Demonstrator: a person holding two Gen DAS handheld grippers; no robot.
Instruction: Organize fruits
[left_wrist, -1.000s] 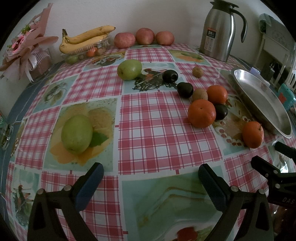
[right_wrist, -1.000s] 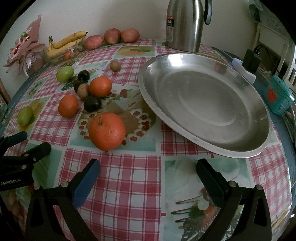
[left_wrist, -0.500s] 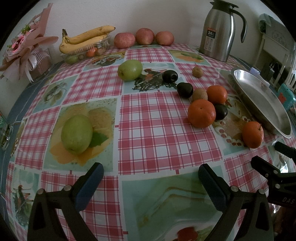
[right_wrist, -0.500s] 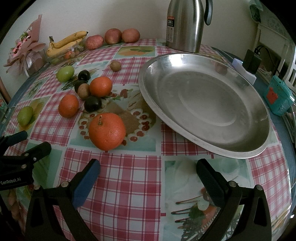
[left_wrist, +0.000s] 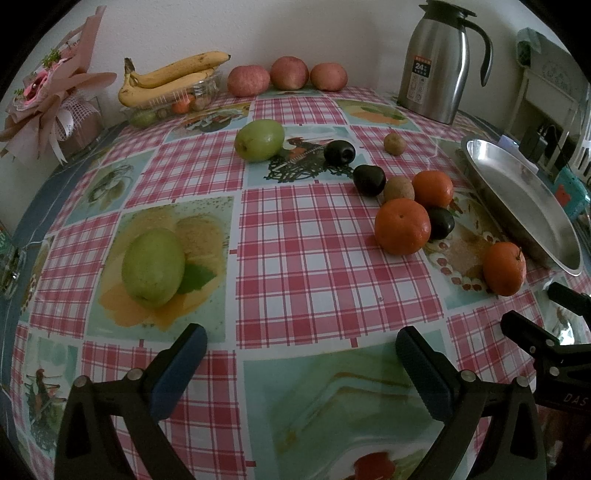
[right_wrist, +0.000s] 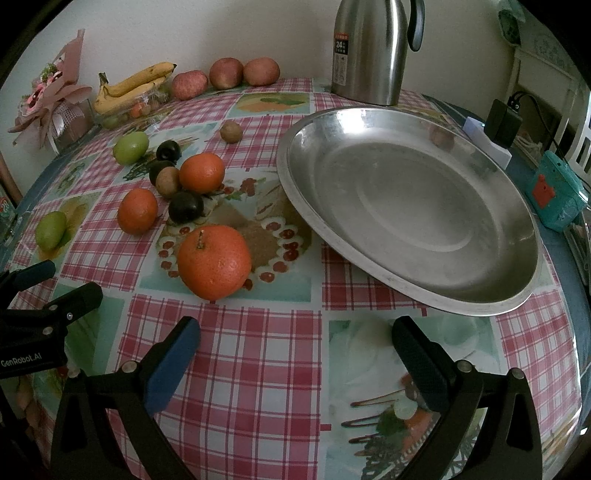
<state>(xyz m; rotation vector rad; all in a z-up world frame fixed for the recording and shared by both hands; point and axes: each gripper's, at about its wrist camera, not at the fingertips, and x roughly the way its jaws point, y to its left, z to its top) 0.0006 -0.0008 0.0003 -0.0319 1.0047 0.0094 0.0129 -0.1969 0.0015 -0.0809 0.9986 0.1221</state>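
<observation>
**While both claws gape empty, the fruit lies loose beside a bare dish**

Where the checked desk (right_wrist: 258, 369) spreads out, a stemmed orange (right_wrist: 214, 262) sits nearest the right claw (right_wrist: 295, 354), just ahead of its left finger and close to the rim of the steel dish (right_wrist: 406, 206), which holds nothing. Behind it cluster two more oranges (right_wrist: 202, 172), a brown fruit (right_wrist: 167, 181) and dark fruits (right_wrist: 185, 206); what kind the dark and brown ones are is hard to make out. One green fruit (left_wrist: 153, 267) lies just ahead of the left claw (left_wrist: 301, 363), toward its left finger; another (left_wrist: 259, 139) lies farther back. Bananas (left_wrist: 173, 75), three apples (left_wrist: 288, 74) and a steel jug (left_wrist: 437, 62) line the far edge; the jug's top is cut off in the right view. Each claw stands wide open, gripping nothing, its base cropped by the frame.
</observation>
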